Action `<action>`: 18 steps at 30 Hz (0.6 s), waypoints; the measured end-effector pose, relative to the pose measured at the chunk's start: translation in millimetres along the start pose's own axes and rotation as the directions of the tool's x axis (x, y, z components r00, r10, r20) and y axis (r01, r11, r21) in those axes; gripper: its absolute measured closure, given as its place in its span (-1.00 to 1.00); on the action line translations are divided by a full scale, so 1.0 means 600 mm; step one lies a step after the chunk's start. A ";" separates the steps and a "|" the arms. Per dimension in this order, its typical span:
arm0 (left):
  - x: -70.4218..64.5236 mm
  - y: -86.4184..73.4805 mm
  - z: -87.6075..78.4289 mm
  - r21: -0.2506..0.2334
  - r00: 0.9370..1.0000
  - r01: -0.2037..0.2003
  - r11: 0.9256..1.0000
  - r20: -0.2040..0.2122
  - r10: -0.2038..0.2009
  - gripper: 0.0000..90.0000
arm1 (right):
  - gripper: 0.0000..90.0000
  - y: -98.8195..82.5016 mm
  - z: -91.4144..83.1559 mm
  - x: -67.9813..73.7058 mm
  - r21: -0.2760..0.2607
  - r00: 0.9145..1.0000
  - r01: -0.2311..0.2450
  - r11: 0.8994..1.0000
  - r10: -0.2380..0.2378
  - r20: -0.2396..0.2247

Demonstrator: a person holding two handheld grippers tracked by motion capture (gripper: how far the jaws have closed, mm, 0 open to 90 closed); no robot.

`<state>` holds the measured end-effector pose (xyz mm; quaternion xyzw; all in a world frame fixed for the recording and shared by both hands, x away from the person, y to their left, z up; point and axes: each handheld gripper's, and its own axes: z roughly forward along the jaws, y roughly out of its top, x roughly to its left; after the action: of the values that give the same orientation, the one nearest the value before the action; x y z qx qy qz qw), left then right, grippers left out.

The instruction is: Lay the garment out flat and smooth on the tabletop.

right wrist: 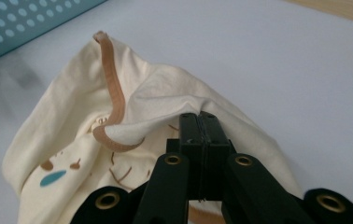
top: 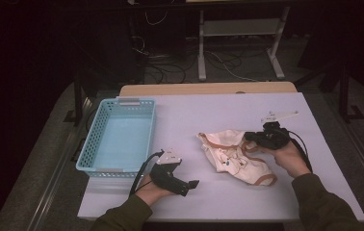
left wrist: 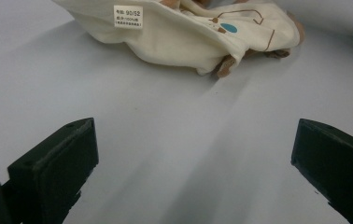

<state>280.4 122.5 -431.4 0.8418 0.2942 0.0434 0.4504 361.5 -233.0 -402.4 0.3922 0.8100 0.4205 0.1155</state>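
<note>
A small cream garment point(top: 235, 156) with tan trim and a blue spot lies crumpled on the white table, right of centre. My right gripper point(top: 246, 137) is at its right upper edge, jaws shut on a fold of the cream garment point(right wrist: 165, 100), which pulls up into a peak at the pads. My left gripper point(top: 193, 184) rests low near the table's front edge, left of the garment point(left wrist: 198, 35), jaws wide open with bare table between its fingers point(left wrist: 55, 163). A white size label point(left wrist: 128, 17) shows on the cloth.
A light blue perforated basket point(top: 118, 137) stands at the table's left side, its wall point(right wrist: 20, 21) showing beyond the garment. The table point(top: 218, 108) has a wooden strip along its far edge. Cables and a metal stand lie on the dark floor behind.
</note>
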 end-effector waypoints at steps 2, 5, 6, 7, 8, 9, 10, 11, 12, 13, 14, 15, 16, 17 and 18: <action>0.000 0.000 0.000 0.000 1.000 0.001 1.000 0.000 -0.001 -1.00 | 0.96 0.008 0.008 0.001 -0.003 1.000 0.001 1.000 -0.001 -0.005; 0.001 -0.001 0.000 -0.002 1.000 0.002 1.000 0.000 -0.002 -1.00 | 0.95 0.017 0.016 0.001 -0.011 1.000 -0.001 1.000 0.001 -0.008; 0.001 -0.001 0.000 0.001 1.000 0.003 1.000 0.000 -0.003 -1.00 | 0.96 0.018 0.018 0.001 -0.013 1.000 0.002 1.000 -0.002 -0.009; 0.001 -0.001 0.000 0.001 1.000 0.003 1.000 0.001 -0.003 -1.00 | 0.95 0.023 0.023 0.001 -0.020 1.000 -0.002 1.000 0.002 -0.012; 0.001 -0.001 0.000 0.001 1.000 0.003 1.000 0.001 -0.003 -1.00 | 0.95 0.026 0.026 0.001 -0.024 1.000 -0.008 1.000 0.008 -0.013; 0.001 -0.001 0.000 0.001 1.000 0.003 1.000 0.001 -0.003 -1.00 | 0.95 0.028 0.029 0.001 -0.024 1.000 -0.008 1.000 0.008 -0.013; 0.001 -0.001 0.000 0.000 1.000 0.003 1.000 0.001 -0.003 -1.00 | 0.95 0.030 0.032 0.000 -0.026 1.000 -0.012 1.000 0.011 -0.015; 0.001 -0.001 0.000 0.000 1.000 0.003 1.000 0.001 -0.003 -1.00 | 0.95 0.033 0.035 0.000 -0.028 1.000 -0.017 0.999 0.017 -0.016; 0.001 -0.001 0.000 0.000 1.000 0.004 1.000 0.002 -0.004 -1.00 | 0.95 0.035 0.038 0.000 -0.030 1.000 -0.019 0.999 0.019 -0.017; 0.001 -0.001 0.000 0.000 1.000 0.005 1.000 0.001 -0.005 -1.00 | 0.95 0.038 0.041 0.000 -0.031 1.000 -0.019 0.999 0.018 -0.019; 0.002 -0.001 -0.001 0.001 1.000 0.005 1.000 0.002 -0.005 -1.00 | 0.95 0.041 0.044 0.000 -0.034 1.000 -0.018 0.999 0.017 -0.018; 0.002 -0.001 -0.001 0.002 1.000 0.003 1.000 0.002 -0.003 -1.00 | 0.96 0.044 0.047 -0.001 -0.039 1.000 -0.023 0.999 0.022 -0.022; 0.003 -0.001 -0.001 0.001 1.000 0.005 1.000 0.002 -0.005 -1.00 | 0.95 0.047 0.050 -0.002 -0.040 0.999 -0.025 0.999 0.025 -0.021; 0.003 -0.001 -0.001 0.000 1.000 0.006 1.000 0.002 -0.006 -1.00 | 0.96 0.050 0.053 -0.002 -0.042 0.999 -0.030 0.999 0.029 -0.021; 0.003 -0.001 -0.001 0.001 1.000 0.006 1.000 0.002 -0.006 -1.00 | 0.96 0.053 0.057 -0.003 -0.043 0.999 -0.036 0.998 0.035 -0.022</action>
<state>281.3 124.0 -431.7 0.8412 0.2960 0.0411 0.4506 397.3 -203.1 -399.6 0.3992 0.7948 0.4442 0.1077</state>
